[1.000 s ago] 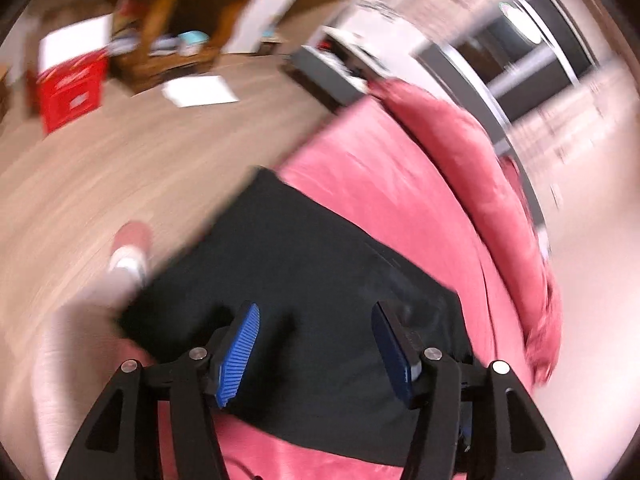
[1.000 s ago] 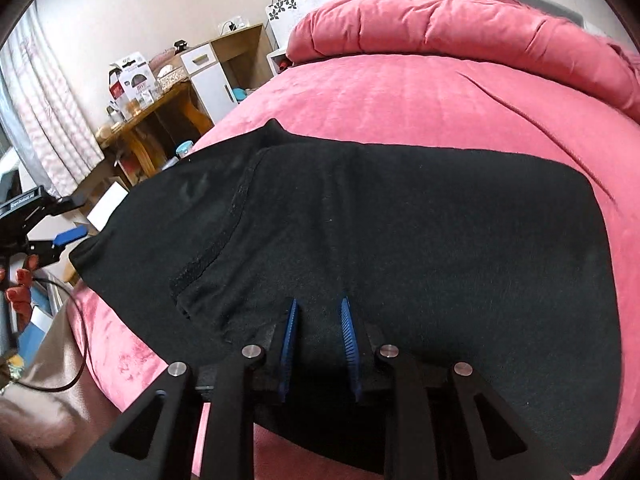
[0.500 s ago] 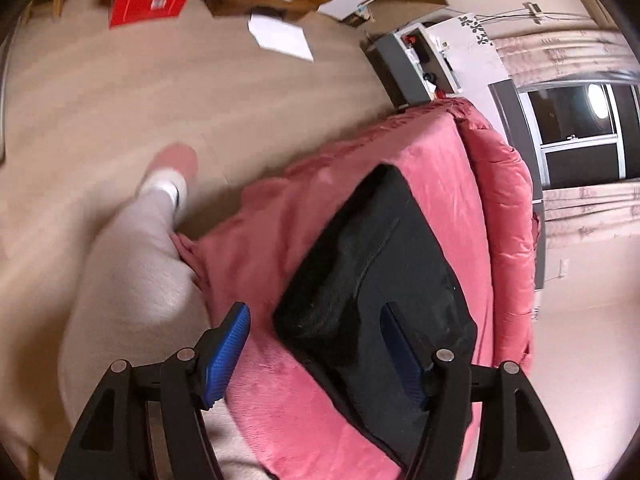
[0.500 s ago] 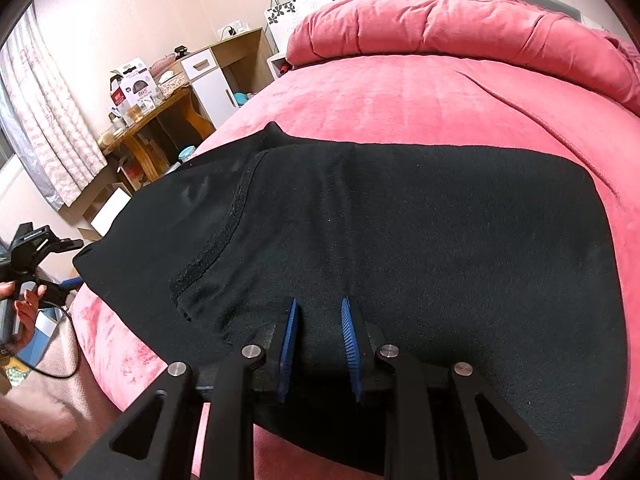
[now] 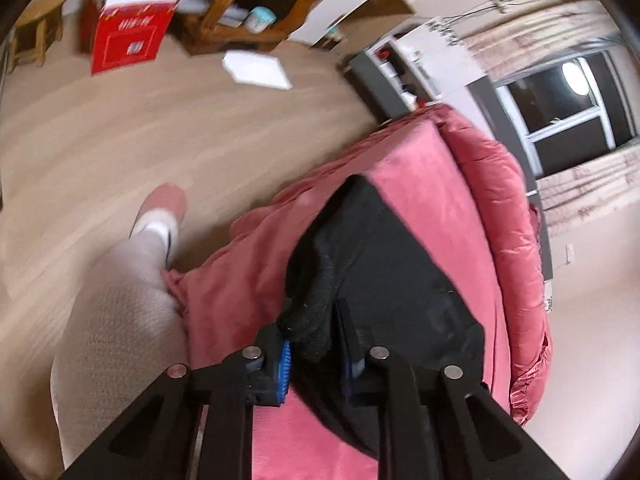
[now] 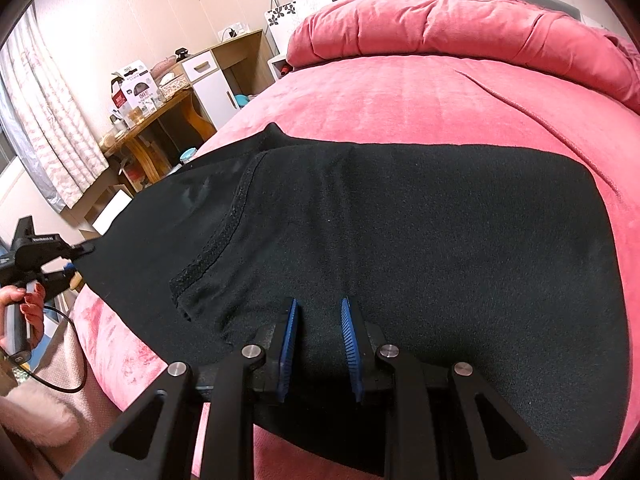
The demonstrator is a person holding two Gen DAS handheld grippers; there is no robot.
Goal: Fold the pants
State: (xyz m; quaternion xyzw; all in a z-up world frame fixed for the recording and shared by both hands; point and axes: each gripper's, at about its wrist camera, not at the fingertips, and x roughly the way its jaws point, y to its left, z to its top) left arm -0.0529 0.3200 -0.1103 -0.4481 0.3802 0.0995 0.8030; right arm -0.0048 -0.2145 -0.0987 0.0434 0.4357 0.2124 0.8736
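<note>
Left claw (image 5: 314,344): I read it as clamped on a bunched corner of the pants (image 5: 384,264); black fabric fills the gap between the blue pads, and the right wrist view shows the same tool gripping the left tip of the garment.
Right claw (image 6: 320,340): fingers stand slightly apart with the near edge of the pants (image 6: 400,240) lying across and between them; I cannot tell whether the pads actually pinch the cloth.
Garment position: the pants lie spread across the pink bed (image 6: 400,104), occupying its near half, with the left end reaching the left edge of the mattress.
Fold state: one layer already lies over another; a stitched hem edge (image 6: 224,236) runs diagonally on top, with a lower layer protruding beyond it on the left. I judge this as a lengthwise fold, leg on leg, already made.
Surface condition: right portion lies flat and smooth; the left end is drawn taut toward the left claw.
Remaining work: I judge the crosswise folds as not yet done; the garment is at full length.
Next requirement: carry the held left end over toward the right end, keeping the edges aligned.
Risk: the upper layer may slide off the lower one during the carry.
Surroundings: wooden shelf unit (image 6: 160,120) far left, pillows (image 6: 460,28) at the far end.
</note>
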